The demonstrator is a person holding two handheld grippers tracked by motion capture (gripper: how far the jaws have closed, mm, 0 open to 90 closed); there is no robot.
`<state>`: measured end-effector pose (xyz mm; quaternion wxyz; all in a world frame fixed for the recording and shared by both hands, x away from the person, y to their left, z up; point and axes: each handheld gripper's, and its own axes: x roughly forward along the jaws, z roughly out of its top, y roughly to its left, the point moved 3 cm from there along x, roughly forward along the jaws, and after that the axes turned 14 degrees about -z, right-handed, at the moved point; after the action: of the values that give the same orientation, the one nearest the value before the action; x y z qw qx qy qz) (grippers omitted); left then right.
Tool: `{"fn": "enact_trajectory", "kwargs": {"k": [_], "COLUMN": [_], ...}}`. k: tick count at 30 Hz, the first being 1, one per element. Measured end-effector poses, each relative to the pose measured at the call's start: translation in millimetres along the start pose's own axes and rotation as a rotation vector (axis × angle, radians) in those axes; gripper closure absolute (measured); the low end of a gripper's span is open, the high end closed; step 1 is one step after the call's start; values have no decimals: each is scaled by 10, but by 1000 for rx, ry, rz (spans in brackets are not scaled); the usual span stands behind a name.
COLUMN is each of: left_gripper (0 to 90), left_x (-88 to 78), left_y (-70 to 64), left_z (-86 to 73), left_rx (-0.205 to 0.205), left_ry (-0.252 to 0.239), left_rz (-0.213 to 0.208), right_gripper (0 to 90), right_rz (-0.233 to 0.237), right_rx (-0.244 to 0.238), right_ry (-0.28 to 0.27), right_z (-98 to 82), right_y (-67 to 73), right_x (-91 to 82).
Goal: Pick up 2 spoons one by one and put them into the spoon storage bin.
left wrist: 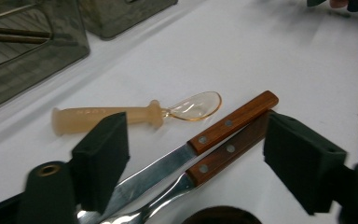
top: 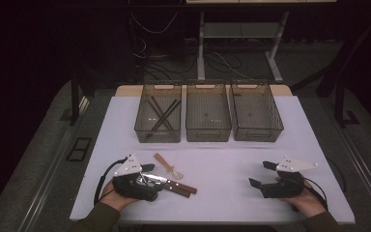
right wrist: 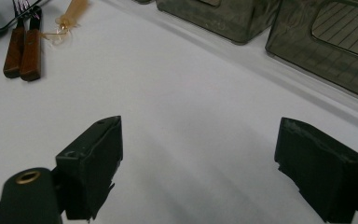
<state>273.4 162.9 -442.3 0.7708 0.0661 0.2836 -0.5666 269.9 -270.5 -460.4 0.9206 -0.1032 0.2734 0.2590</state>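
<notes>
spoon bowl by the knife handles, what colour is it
Clear amber; the spoon has a pale peach handle, best in the left gripper view.

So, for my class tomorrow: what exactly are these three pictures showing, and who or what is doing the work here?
A person sits at a white table and holds a hand tool with two black jaws in each hand. The high view looks down from above. Each of the other two pictures comes from a camera riding on one tool, looking along its jaws.

The left gripper is over a knife and a fork, both with wooden handles. Its jaws straddle them but do not press on them yet. A clear spoon lies beside them.

The right gripper is open over bare table, holding nothing.

Three bins stand at the back. The left bin holds chopsticks.
</notes>
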Motion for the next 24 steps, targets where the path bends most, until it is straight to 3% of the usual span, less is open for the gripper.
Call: {"fn": "enact_trajectory", "kwargs": {"k": [3, 9, 12, 16, 21, 24], "left_gripper": [369, 619, 724, 844, 887, 887], "left_x": [-55, -144, -198, -244, -244, -223], "left_y": [44, 176, 290, 476, 635, 695], "left_z": [-4, -50, -38, -35, -58, -64], "left_rx": [-12, -42, -42, -78, -102, -112], "left_ry": [-2, 43, 70, 87, 140, 166], "left_rz": [29, 106, 166, 222, 277, 283], "right_gripper": [154, 154, 154, 154, 154, 154], "right_rz": [-1, -5, -5, -7, -8, -8], "right_rx": [-1, -4, -12, -18, -16, -17], "right_ry": [0, 3, 2, 13, 13, 15], "right_z": [4, 2, 7, 0, -1, -3], "right_y": [1, 1, 14, 20, 11, 14], "right_x": [-1, 4, 5, 21, 26, 30]}}
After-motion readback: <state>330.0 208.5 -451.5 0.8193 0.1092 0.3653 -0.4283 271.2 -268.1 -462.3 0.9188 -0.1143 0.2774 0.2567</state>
